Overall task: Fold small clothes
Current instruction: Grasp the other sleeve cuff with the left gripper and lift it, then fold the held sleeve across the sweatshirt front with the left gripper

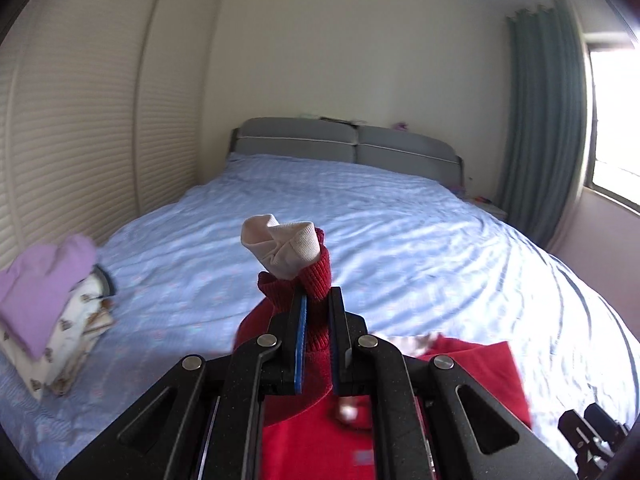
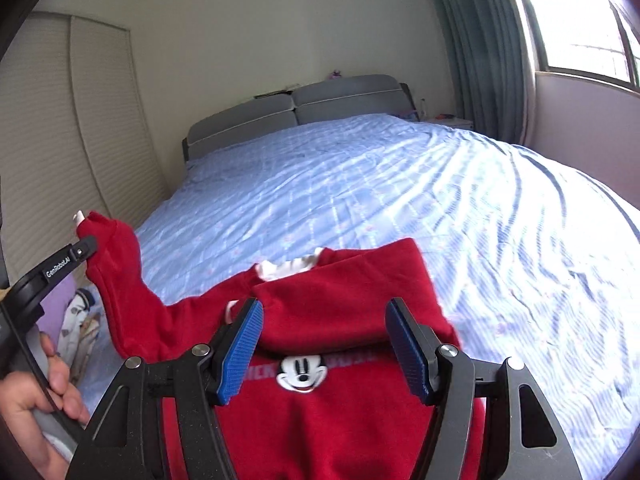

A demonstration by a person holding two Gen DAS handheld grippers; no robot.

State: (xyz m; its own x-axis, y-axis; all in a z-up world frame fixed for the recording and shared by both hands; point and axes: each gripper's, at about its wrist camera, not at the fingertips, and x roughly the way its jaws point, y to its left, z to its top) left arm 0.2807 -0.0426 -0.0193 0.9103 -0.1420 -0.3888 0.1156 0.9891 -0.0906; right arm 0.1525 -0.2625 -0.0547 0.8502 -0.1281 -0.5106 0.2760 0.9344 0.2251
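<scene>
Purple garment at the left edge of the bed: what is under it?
The purple garment lies on top of a white printed garment, which rests on the blue bedsheet. Whether anything more is stacked beneath cannot be seen; the purple one covers most of the pile.

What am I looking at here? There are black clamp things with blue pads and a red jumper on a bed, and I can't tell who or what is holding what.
No robot here: a person holds a hand-operated clamp in each hand, each carrying a camera that looks out along its jaws. One picture comes from the left gripper, whose jaws are shut on the sleeve cuff of a red sweater with a cartoon mouse face. The other comes from the right gripper, whose jaws stand open above the sweater, gripping nothing. In it you also see the person's left hand. The sweater lies on a blue bedsheet. A pile of folded clothes sits at the left.
</scene>
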